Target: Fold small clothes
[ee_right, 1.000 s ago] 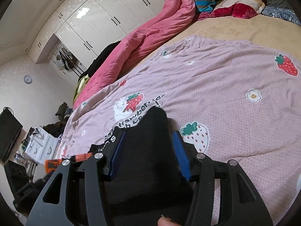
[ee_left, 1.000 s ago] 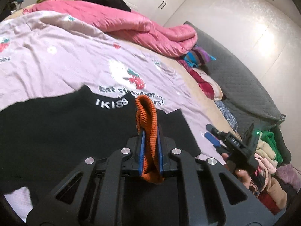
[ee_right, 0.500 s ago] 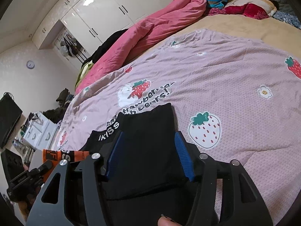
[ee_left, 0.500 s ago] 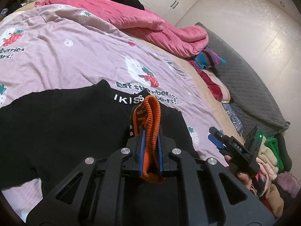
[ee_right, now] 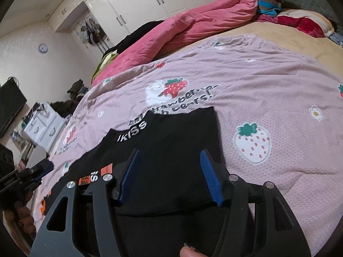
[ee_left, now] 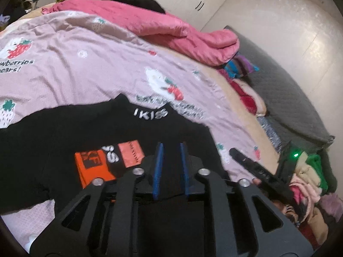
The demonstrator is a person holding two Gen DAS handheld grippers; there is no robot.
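Black cloth fills the near part of both views: we see a black garment (ee_left: 90, 132) lying flat on the pink strawberry-print bedspread (ee_left: 70, 75), its collar lettering "IKISS" facing up and an orange and pink printed patch (ee_left: 107, 160) showing on its front. Nothing among what we see serves as a container; the only gathered things are a heap of mixed clothes (ee_left: 308, 184) at the right edge of the left wrist view and the rolled pink quilt (ee_right: 193, 25) along the far side of the bed.

Our left gripper (ee_left: 171, 167) hangs just above the garment with its blue pads a narrow gap apart and nothing between them. A second ago these pads were pinched on an orange ribbed cuff standing up between them; the jaws have just been opening, the cuff is gone from between them, and the printed patch, hidden before, now lies in view beside the gripper.

Our right gripper (ee_right: 169, 175) stands about half spread over the folded right side of the garment, its pads clear of the cloth, holding nothing. Compared with a second ago its view has swung, so that more of the garment's front, the collar lettering and the other gripper at the left edge come into sight. The garment itself lies flatter than before.
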